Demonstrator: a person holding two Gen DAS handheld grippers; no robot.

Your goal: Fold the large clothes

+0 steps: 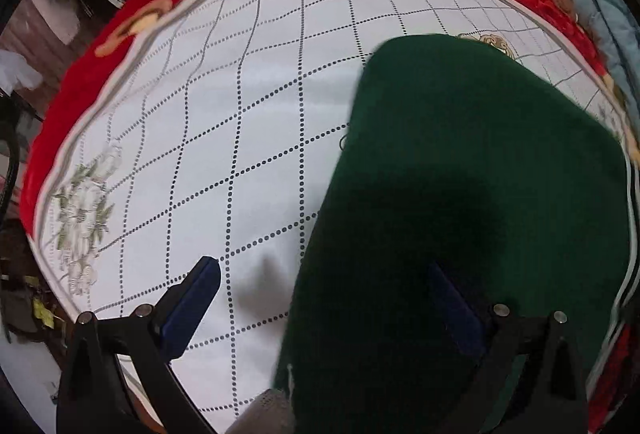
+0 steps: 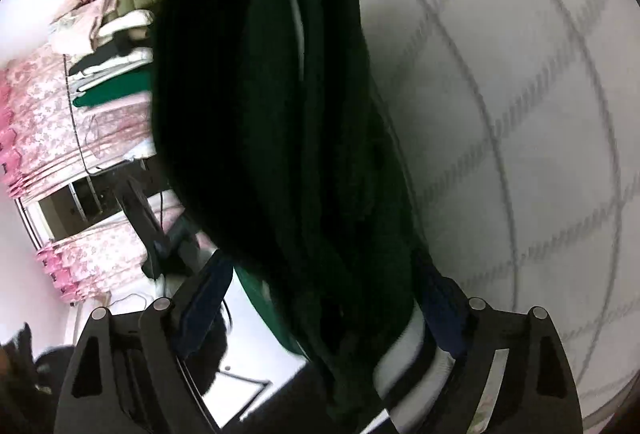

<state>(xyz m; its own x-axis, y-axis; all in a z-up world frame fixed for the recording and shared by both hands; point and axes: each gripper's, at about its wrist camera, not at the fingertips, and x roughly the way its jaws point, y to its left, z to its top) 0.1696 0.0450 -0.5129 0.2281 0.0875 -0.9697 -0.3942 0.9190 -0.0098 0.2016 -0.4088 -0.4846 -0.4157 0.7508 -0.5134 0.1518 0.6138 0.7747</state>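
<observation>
A dark green garment (image 1: 472,202) lies folded on the white checked cloth (image 1: 224,138), filling the right half of the left wrist view. My left gripper (image 1: 332,294) is open just above the cloth; its right finger is over the garment's near edge, its left finger (image 1: 192,302) over bare cloth. In the right wrist view the same green garment (image 2: 280,138) hangs in thick folds between the jaws of my right gripper (image 2: 324,294), which stand wide apart; a white-striped hem (image 2: 404,350) lies against the right finger.
A red floral blanket (image 1: 92,70) borders the checked cloth. Light blue fabric (image 1: 612,14) lies at the far right. A stack of folded clothes (image 2: 116,46) and pink floral curtains (image 2: 48,122) stand beyond the bed edge.
</observation>
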